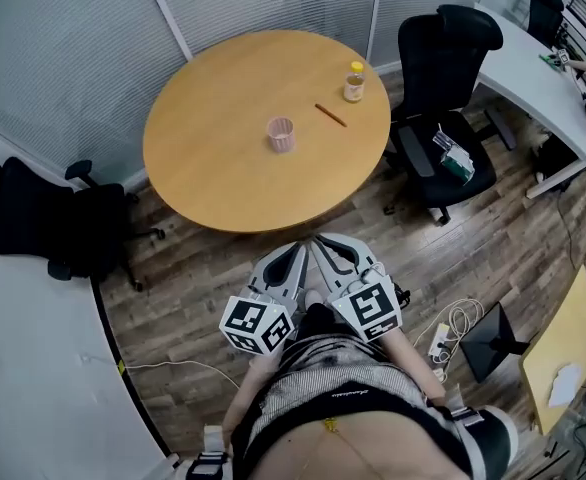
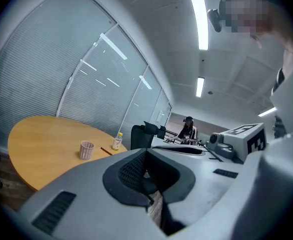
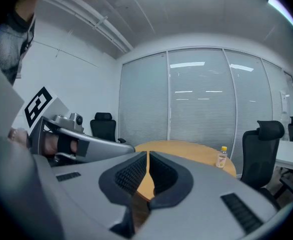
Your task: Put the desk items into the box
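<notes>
A round wooden table [image 1: 223, 173] carries a pink ribbed cup [image 1: 281, 134], a brown pencil [image 1: 330, 115] and a small yellow-capped bottle [image 1: 354, 82]. Both grippers hang close to my body, short of the table's near edge and well apart from those items. My left gripper [image 1: 299, 250] is shut with nothing between its pads. My right gripper [image 1: 319, 240] is beside it, also shut and empty. The left gripper view looks past the left gripper [image 2: 146, 152] to the cup [image 2: 87, 150], pencil [image 2: 105, 151] and bottle [image 2: 117, 141]. Beyond the right gripper [image 3: 147, 155], the right gripper view shows the bottle [image 3: 221, 156].
One black office chair [image 1: 443, 88] stands right of the table, another [image 1: 43, 218] at the left wall. A white desk [image 1: 533, 78] fills the far right. A power strip with cables [image 1: 443, 340] and a wooden board [image 1: 563, 348] lie on the floor. A person [image 2: 188, 130] sits far off.
</notes>
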Available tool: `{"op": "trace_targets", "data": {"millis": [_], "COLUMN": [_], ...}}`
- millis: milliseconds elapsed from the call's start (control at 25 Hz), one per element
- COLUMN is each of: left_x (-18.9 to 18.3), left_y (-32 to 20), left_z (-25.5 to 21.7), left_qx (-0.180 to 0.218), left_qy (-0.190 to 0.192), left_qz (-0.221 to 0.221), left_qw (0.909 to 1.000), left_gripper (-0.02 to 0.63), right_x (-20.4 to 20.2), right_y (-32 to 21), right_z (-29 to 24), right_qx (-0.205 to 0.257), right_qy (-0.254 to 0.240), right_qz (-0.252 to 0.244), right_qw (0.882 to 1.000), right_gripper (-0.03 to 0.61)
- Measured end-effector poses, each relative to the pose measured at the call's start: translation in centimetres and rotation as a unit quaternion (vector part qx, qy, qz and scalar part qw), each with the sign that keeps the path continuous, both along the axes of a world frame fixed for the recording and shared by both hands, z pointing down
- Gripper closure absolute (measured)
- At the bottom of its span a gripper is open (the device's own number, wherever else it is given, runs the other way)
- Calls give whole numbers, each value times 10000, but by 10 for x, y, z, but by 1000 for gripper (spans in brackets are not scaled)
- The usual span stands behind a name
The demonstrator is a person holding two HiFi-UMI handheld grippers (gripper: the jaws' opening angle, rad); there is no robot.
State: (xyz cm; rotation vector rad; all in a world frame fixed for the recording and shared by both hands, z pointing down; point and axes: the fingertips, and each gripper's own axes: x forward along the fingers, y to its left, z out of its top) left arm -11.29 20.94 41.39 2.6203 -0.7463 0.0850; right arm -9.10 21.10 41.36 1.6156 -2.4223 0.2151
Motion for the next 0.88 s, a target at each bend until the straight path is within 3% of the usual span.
{"op": "trace_targets", "data": {"millis": [520,880], "left_x": [-18,-2], "left_y": [-31,-66], "left_z": [9,12], "left_qx": [-108,-102], "left_qy": [30,-40], "left_qz": [188,70], "left_qw": [9998,9999], "left_gripper": [595,595], "right_x": [-17,-2], "right_y": [-37,-71], "right_z": [12,16], "right_qx": [-107,-134], "right_qy": [-57,-144], "right_qz": [226,120], "right_qw": [9997,9997], "right_gripper": [548,548]}}
